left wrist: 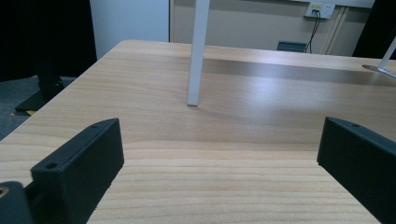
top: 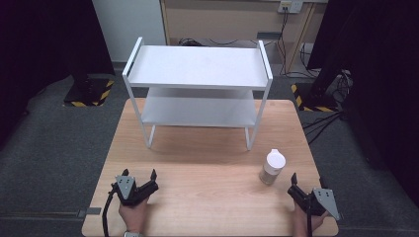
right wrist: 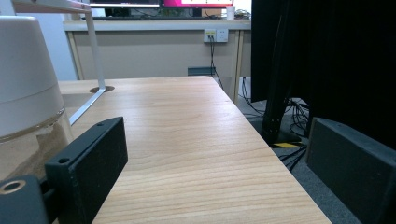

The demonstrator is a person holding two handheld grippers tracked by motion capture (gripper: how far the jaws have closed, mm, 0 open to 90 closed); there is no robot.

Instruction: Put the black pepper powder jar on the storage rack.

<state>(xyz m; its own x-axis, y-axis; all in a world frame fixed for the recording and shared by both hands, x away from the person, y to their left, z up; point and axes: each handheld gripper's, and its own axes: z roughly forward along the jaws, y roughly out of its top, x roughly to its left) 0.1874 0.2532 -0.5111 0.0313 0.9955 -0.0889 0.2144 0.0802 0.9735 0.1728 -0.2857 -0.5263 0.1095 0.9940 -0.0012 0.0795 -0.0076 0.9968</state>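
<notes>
One round white-capped jar (top: pixel 272 167), smooth wooden table (top: pixel 207 163)

Soft overhead light, dim dark edges.

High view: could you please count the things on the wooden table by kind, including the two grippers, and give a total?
White two-tier shelf rack: 1
Clear jar with white lid: 1
Black handheld grippers: 2, the left gripper and the right gripper, both with fingers open
Total: 4
</notes>
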